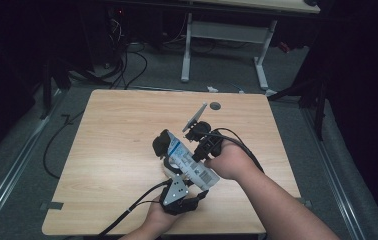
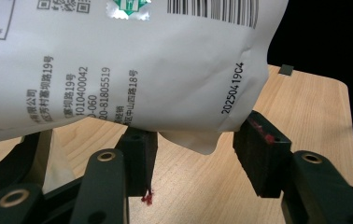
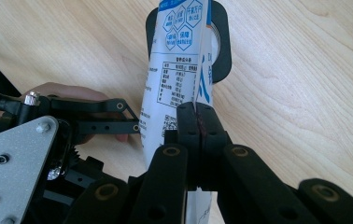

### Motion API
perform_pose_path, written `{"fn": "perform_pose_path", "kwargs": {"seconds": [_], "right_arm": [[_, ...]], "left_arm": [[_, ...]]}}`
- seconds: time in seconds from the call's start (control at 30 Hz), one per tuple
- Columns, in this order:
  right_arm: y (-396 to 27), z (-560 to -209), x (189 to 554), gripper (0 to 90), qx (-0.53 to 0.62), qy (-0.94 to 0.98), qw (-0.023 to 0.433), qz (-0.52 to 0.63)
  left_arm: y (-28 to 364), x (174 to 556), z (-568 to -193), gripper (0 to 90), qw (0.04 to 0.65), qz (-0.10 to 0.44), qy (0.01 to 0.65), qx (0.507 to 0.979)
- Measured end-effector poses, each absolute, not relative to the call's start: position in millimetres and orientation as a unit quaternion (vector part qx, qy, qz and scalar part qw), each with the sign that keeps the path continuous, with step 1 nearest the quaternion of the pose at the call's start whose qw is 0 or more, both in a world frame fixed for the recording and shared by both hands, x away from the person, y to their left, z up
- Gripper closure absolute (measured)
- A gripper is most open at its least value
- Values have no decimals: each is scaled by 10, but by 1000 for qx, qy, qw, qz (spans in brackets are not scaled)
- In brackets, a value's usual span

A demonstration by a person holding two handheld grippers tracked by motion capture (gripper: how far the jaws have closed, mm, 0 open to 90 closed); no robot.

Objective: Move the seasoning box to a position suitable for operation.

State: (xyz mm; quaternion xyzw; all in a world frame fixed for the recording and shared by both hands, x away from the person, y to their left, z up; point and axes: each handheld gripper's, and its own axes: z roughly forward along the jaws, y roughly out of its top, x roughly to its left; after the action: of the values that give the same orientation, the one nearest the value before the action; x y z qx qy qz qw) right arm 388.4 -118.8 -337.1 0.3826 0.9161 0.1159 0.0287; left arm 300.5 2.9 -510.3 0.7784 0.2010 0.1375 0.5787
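Note:
A white pouch (image 1: pixel 189 162) with blue print and a barcode hangs slantwise above the wooden table (image 1: pixel 112 125). My right gripper (image 1: pixel 195 159) is shut on the pouch's thin edge; in the right gripper view its jaws (image 3: pixel 197 119) meet on the pouch (image 3: pixel 170 79). My left gripper (image 1: pixel 197 187) comes up from the near edge to the pouch's lower end. In the left gripper view its jaws (image 2: pixel 198 158) stand apart, one on each side of the pouch's bottom corner (image 2: pixel 198 140), and the pads do not press it. The left gripper's grey plate (image 3: pixel 11 158) shows at the left of the right gripper view.
A black round-cornered object (image 3: pixel 222 51) with a pale inside lies on the table under the pouch's upper end (image 1: pixel 160 145). Cables trail from both grippers. A white desk frame (image 1: pixel 227 35) and loose cables stand on the floor beyond the table.

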Motion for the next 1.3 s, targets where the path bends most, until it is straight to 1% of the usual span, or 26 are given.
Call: {"fn": "perform_pose_path", "kwargs": {"seconds": [0.23,0.3,0.53,0.67,0.83,0.93,1.07,1.3], "right_arm": [[-1183,-3336,3893,900,385,915,29,116],[-1176,-3323,3893,900,389,914,25,115],[-1182,-3315,3907,900,384,916,32,109],[-1186,-3319,3891,900,398,910,26,109],[-1191,-3339,3906,900,386,916,27,107],[-1187,-3346,3907,900,388,915,27,105],[-1194,-3344,3899,900,389,915,30,103],[-1208,-3366,3905,900,385,917,30,104]], "left_arm": [[64,2998,-5075,489,586,133,202,774],[83,3002,-5074,474,586,129,202,774],[177,2975,-5076,404,583,124,192,780],[261,2969,-5076,395,582,120,196,780],[385,2966,-5066,390,579,122,198,781],[511,2985,-5054,390,571,126,202,785],[782,3033,-5045,393,557,147,215,789],[1321,3132,-5144,399,534,178,261,785]]}}
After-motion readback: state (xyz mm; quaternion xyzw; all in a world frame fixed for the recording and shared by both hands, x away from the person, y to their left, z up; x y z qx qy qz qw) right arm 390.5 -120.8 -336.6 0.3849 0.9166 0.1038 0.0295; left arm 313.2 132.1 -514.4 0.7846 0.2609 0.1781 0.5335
